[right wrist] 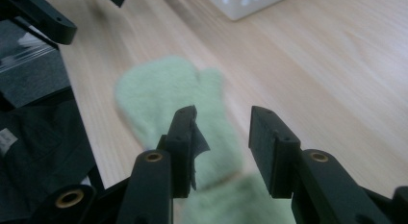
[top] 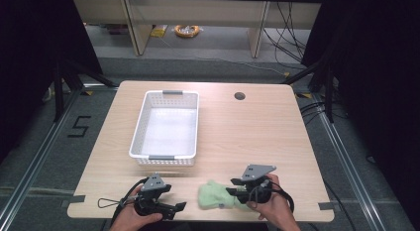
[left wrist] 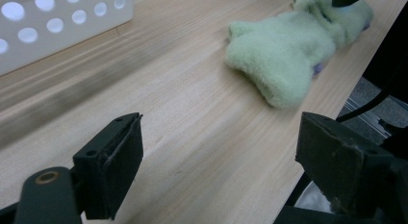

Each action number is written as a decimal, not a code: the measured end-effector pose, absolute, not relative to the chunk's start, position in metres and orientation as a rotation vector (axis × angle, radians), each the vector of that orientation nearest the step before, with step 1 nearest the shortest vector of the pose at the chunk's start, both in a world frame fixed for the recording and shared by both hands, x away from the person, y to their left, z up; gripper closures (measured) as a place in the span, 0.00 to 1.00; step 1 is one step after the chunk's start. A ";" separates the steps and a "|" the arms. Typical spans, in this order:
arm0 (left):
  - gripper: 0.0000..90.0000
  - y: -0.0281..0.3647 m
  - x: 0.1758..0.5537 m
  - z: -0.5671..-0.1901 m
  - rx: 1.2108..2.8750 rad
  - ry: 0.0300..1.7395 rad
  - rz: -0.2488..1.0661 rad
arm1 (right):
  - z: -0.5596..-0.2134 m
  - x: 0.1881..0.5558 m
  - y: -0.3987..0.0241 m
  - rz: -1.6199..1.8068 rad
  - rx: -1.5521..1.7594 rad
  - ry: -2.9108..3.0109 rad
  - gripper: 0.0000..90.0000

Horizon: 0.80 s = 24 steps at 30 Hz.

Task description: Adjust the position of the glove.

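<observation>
A pale green fleece mitten [top: 215, 196] lies flat near the table's front edge, thumb pointing toward the basket. My right gripper [top: 233, 187] comes at it from the right, low over its cuff end. In the right gripper view the jaws of this gripper [right wrist: 223, 116] stand apart, with the mitten [right wrist: 163, 89] lying under and between them and the pads not pressing on it. My left gripper [top: 179, 207] rests at the front edge left of the mitten, pointing toward it. Its jaws [left wrist: 221, 132] are wide open over bare wood, and the mitten [left wrist: 279, 51] lies a short way ahead.
A white perforated basket [top: 140, 123] stands empty at the table's left middle, behind the left gripper, and its wall [left wrist: 57, 27] shows in the left gripper view. A cable hole [top: 239, 96] sits at the back. The table's front edge runs close under both hands.
</observation>
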<state>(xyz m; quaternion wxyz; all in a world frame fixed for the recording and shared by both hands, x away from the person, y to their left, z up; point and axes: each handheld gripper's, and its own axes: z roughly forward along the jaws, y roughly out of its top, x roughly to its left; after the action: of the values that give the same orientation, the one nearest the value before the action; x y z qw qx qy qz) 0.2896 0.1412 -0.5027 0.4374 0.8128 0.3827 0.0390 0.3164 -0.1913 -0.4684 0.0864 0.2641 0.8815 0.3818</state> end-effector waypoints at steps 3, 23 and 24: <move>0.18 0.141 0.290 -0.503 2.031 0.934 0.103 | -0.466 0.314 -0.202 1.126 0.823 2.610 0.70; 0.18 0.143 0.292 -0.503 2.040 0.931 0.112 | -0.486 0.289 -0.249 0.976 0.986 2.571 0.71; 0.18 0.142 0.291 -0.503 2.034 0.938 0.108 | -0.487 0.289 -0.249 0.963 0.989 2.582 0.71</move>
<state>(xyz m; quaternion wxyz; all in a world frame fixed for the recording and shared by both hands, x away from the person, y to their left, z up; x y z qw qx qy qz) 0.2908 0.1417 -0.5033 0.4347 0.8168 0.3768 0.0435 0.2892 -0.2488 -0.4867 0.1067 0.3360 0.8768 0.3271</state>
